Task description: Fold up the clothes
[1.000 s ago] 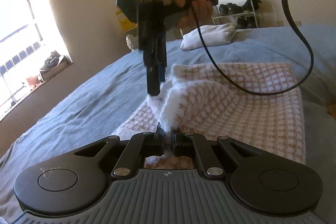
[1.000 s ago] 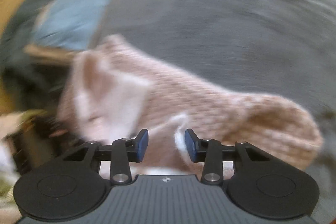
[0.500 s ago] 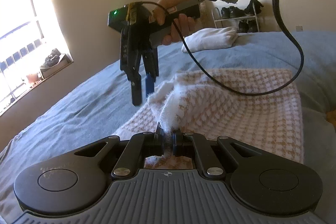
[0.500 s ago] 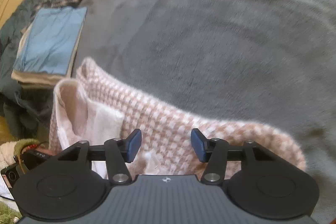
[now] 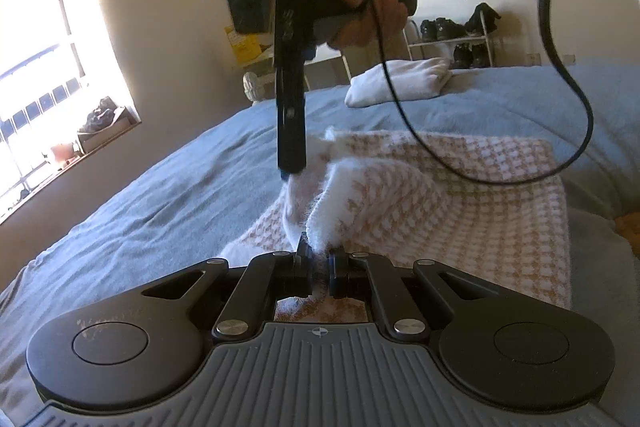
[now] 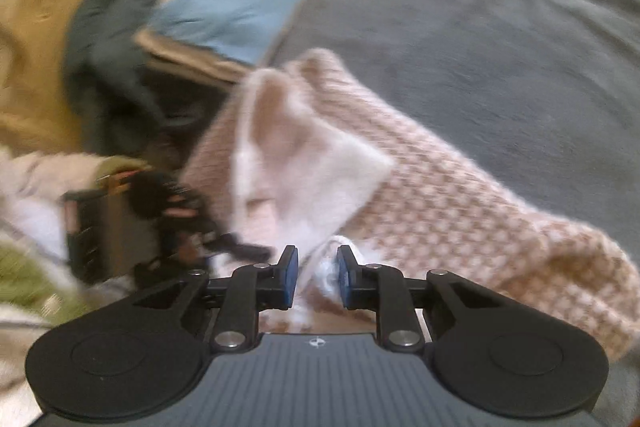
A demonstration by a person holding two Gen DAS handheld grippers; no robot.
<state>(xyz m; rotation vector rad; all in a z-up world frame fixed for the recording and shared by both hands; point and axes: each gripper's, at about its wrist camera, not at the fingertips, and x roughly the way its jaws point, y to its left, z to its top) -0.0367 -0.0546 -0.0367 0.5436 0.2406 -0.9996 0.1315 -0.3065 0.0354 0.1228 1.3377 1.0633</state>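
Covering the whole work surface, a grey-blue bedspread (image 5: 168, 195) lies beneath a sunlit window (image 5: 36, 75) and a plain wall; a shoe rack (image 5: 456, 39) stands beyond the bed, a folded white garment (image 5: 400, 83) near its far edge. The right wrist view is motion-blurred; folded blue cloth (image 6: 236, 3) shows only vaguely. The checked pink-and-white garment (image 5: 460, 211) lies flat, one corner raised. The left gripper (image 5: 319, 267) is clamped on that edge. The right gripper (image 6: 317, 277), narrowly parted, straddles a white fold; whether it grips cannot be told.
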